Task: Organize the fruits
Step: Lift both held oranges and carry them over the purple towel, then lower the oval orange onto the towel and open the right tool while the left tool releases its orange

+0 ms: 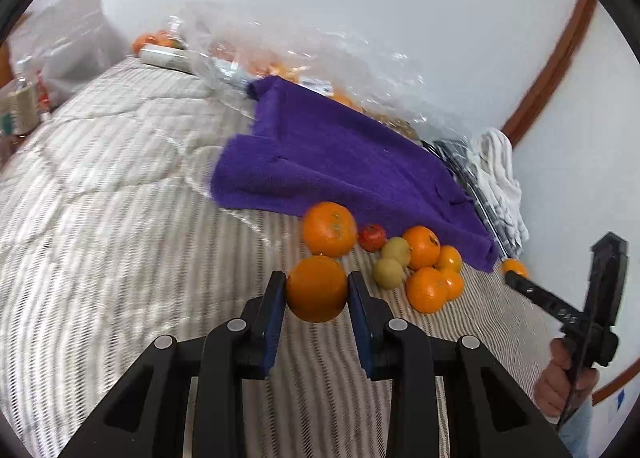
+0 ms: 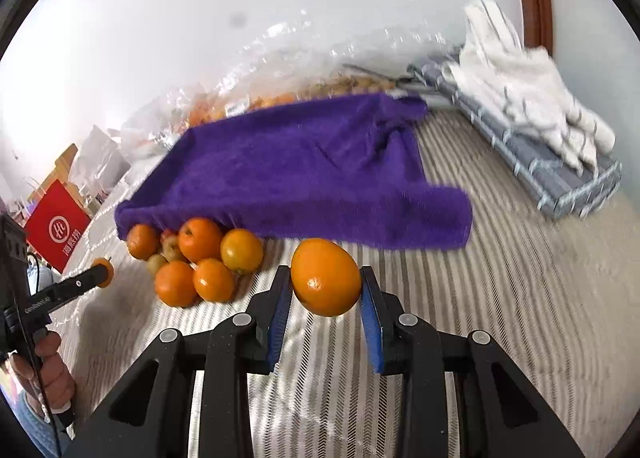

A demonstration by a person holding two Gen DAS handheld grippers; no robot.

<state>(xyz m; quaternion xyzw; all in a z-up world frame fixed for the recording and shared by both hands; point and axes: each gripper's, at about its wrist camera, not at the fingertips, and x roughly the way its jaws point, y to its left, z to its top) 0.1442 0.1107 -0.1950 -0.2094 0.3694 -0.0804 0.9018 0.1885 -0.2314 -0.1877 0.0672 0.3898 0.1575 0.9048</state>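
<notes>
Now both grippers are working: the left gripper (image 1: 317,290) is pinching an orange (image 1: 317,288) between its jaws above the striped bed (image 1: 120,218), and the right gripper (image 2: 326,282) is clamping another orange (image 2: 326,277), while the fruit pile (image 2: 196,262) is sitting beside the purple towel (image 2: 300,170).

I see one orange (image 1: 317,289) held between my left fingers and a second orange (image 2: 326,277) between my right fingers. A pile of fruits (image 2: 196,260) lies beside the purple towel (image 2: 304,174).
</notes>
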